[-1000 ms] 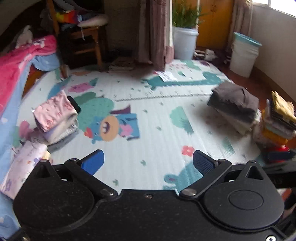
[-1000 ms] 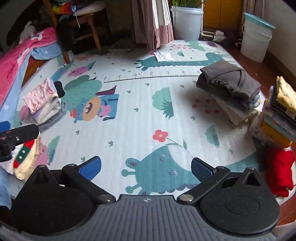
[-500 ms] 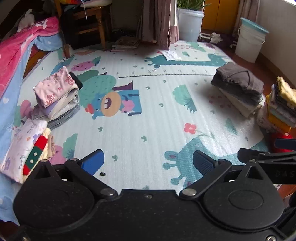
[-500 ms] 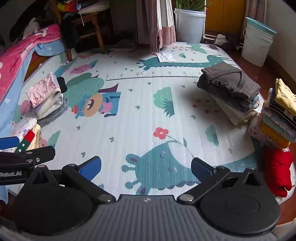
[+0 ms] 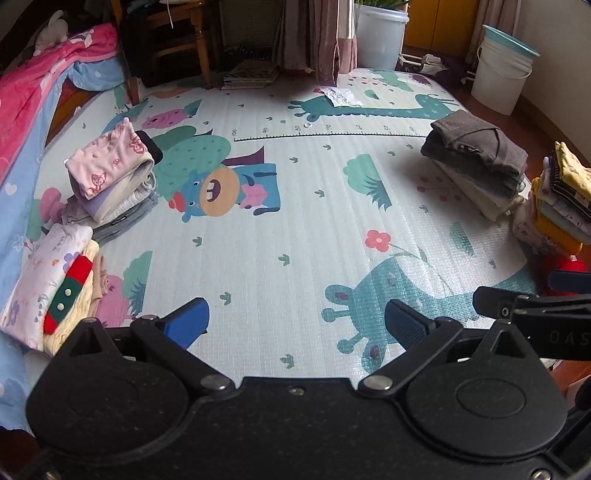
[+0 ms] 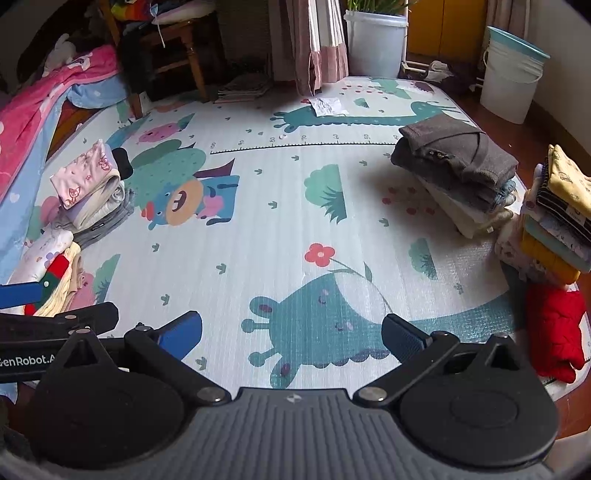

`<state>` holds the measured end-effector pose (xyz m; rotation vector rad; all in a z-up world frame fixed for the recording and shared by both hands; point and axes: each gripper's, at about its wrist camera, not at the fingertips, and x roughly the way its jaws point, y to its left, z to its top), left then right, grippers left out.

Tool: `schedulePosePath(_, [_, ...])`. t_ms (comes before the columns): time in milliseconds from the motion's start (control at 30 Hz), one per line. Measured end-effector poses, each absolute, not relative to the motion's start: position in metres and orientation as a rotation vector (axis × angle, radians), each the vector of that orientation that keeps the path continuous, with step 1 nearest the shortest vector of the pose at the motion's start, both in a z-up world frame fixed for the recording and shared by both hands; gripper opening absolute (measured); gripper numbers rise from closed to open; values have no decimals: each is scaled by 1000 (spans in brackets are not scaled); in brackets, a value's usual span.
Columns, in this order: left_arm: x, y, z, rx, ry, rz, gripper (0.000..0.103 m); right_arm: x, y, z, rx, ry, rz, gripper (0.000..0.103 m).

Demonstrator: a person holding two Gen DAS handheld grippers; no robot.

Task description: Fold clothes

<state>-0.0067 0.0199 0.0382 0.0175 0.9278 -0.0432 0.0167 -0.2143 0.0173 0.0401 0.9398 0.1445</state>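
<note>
Folded clothes sit in stacks around a cartoon play mat (image 5: 295, 229). A pink-topped stack (image 5: 110, 177) and a floral and cream stack (image 5: 51, 284) lie at the left. A grey-topped stack (image 5: 476, 155) and a yellow-topped stack (image 5: 561, 199) stand at the right. A red garment (image 6: 554, 328) lies crumpled at the mat's right edge. My left gripper (image 5: 295, 325) hangs open above the mat's near part, holding nothing. My right gripper (image 6: 291, 336) is open and empty too, beside the left one, whose black body (image 6: 55, 328) shows at the left edge.
A bed with pink and blue bedding (image 5: 29, 103) lines the left side. A wooden chair (image 5: 177, 44), a curtain (image 5: 321, 37), a white planter (image 5: 380, 33) and a white bucket (image 5: 502, 70) stand beyond the mat. A crumpled paper (image 5: 340, 96) lies at the mat's far end.
Both grippers have drawn back and tilted down, so more of the mat and the left stacks shows. The two grippers have come closer together. Both stay open.
</note>
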Motion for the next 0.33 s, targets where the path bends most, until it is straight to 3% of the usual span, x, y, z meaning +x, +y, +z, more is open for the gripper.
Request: schedulePosePath(333, [-10,17,33,54,948,-51,103,14,-212,1,29,996,153,103])
